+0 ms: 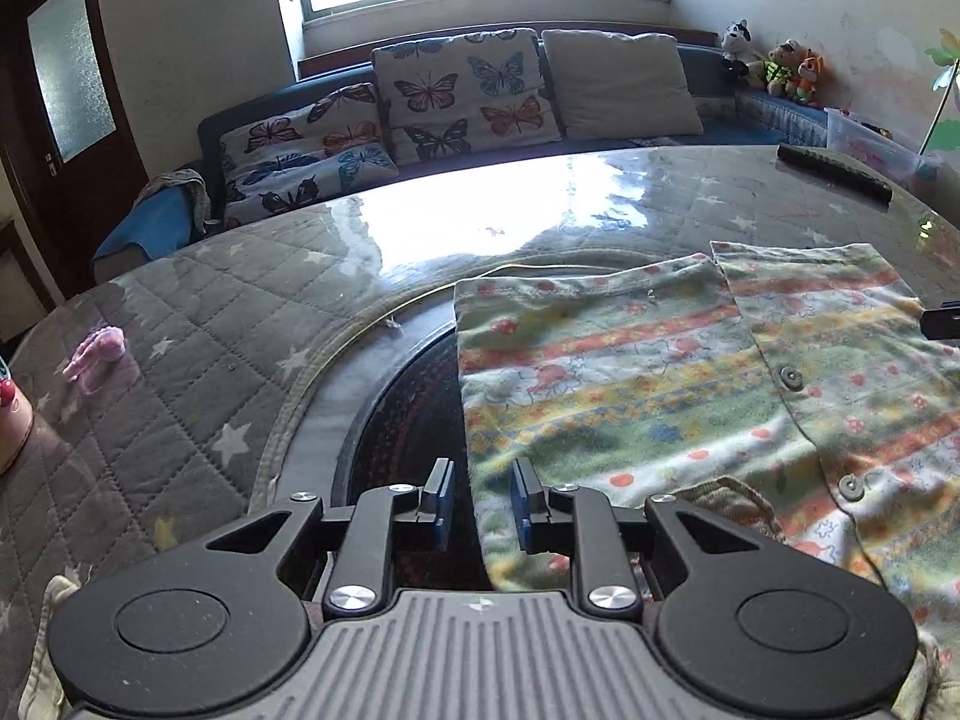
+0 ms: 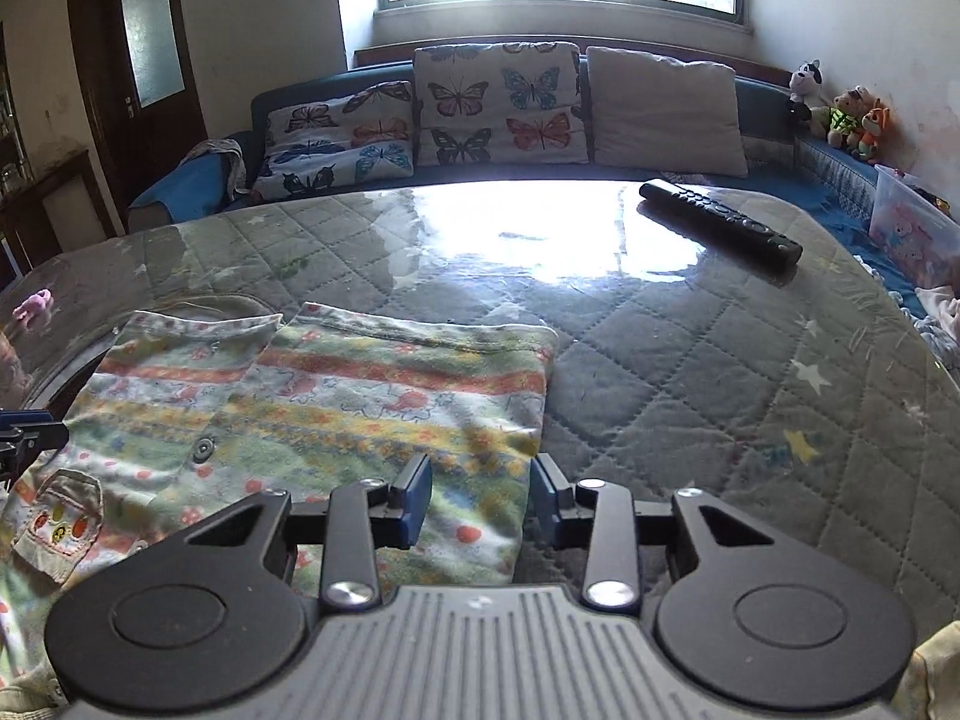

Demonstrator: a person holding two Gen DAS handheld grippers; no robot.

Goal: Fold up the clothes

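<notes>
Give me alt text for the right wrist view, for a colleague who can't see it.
The right gripper is open, straddling the right edge of a striped, floral-print flannel garment lying flat on a grey quilted star-pattern table cover. A long black remote control lies at the far right, before a blue sofa with butterfly-print cushions.

We see our left gripper (image 1: 480,495) with jaws apart, straddling the left edge of the striped garment (image 1: 690,372). The garment lies flat on the quilted table cover (image 1: 198,324).

Shirt (image 2: 336,396) on table (image 2: 690,372), remote (image 2: 720,222) behind.
</notes>
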